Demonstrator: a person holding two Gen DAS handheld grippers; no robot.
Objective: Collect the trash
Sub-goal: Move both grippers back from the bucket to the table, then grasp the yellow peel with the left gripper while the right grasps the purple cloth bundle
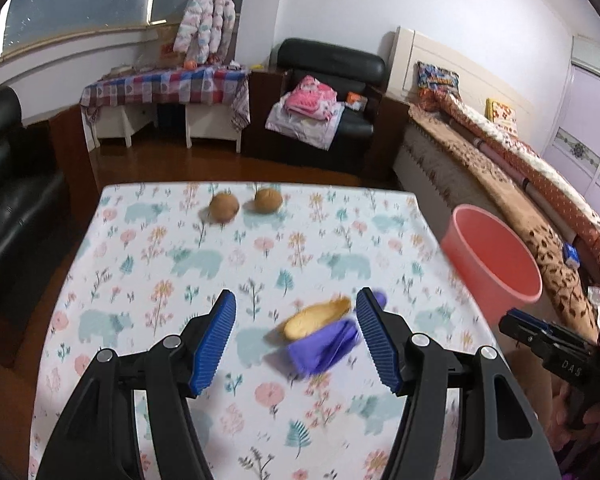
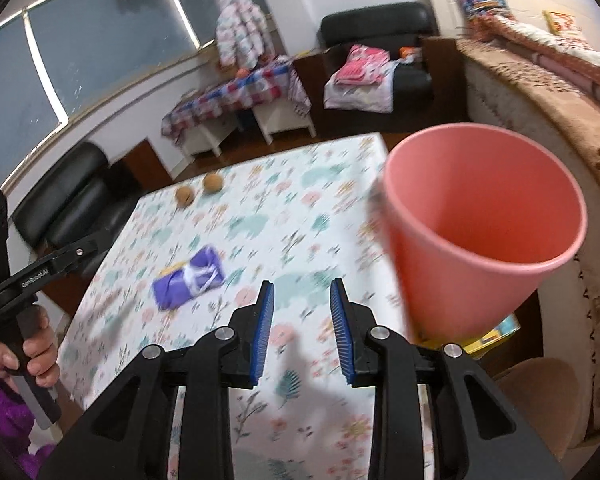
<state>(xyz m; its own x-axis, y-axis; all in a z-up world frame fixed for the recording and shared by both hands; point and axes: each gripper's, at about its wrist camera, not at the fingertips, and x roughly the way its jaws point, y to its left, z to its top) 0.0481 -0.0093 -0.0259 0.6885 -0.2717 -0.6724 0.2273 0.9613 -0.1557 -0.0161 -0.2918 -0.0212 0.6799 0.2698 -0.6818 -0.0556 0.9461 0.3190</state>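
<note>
A purple wrapper (image 1: 324, 346) lies on the floral tablecloth (image 1: 260, 264) with a yellow peel (image 1: 316, 317) against its far side. My left gripper (image 1: 296, 314) is open above the table, and both pieces lie between its fingers, nearer the right one. In the right wrist view the wrapper (image 2: 190, 277) lies left of my right gripper (image 2: 302, 300), which is open and empty. Two brown round husks (image 1: 224, 208) (image 1: 268, 200) sit near the table's far edge. A pink bin (image 2: 480, 216) stands off the table's right edge, close to my right gripper.
A bed with a brown patterned blanket (image 1: 500, 168) runs along the right behind the bin. A black armchair (image 1: 328, 96) with folded clothes and a small covered table (image 1: 164, 88) stand at the far wall. A black sofa (image 1: 8, 184) is on the left.
</note>
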